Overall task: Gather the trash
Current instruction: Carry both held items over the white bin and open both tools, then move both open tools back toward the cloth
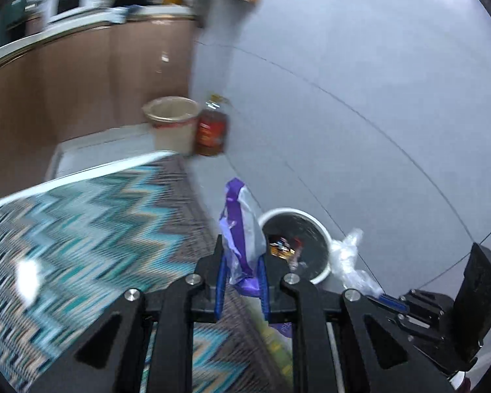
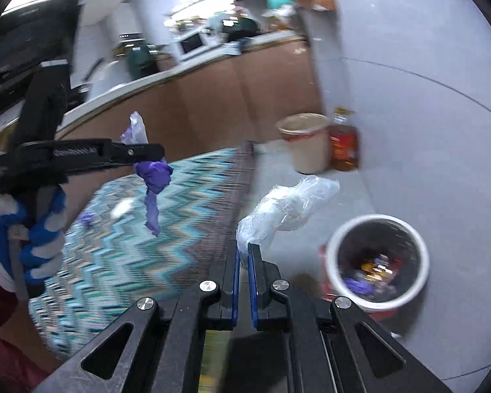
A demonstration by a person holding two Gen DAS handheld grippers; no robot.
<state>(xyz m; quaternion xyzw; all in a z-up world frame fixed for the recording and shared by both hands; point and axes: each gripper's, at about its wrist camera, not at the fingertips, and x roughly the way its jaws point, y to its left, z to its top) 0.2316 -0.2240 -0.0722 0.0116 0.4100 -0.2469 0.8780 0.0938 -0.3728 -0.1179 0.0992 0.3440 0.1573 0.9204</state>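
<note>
Pale grey tiled floor point(image 1: 360, 65), zigzag rug point(image 1: 81, 222) (teal), brown cabinets point(image 1: 98, 75).

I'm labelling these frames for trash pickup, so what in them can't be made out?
- Trash bin contents, both views: motion-blurred.
- Label of amber bottle: too small and blurred.
- Countertop items, both views: blurred.
- Purple wrapper print, left wrist view: crumpled, fingers cover it.

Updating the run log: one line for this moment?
left hand-held gripper: purple wrapper | right hand-held gripper: clear plastic bag | trash bin: below, holds trash
</note>
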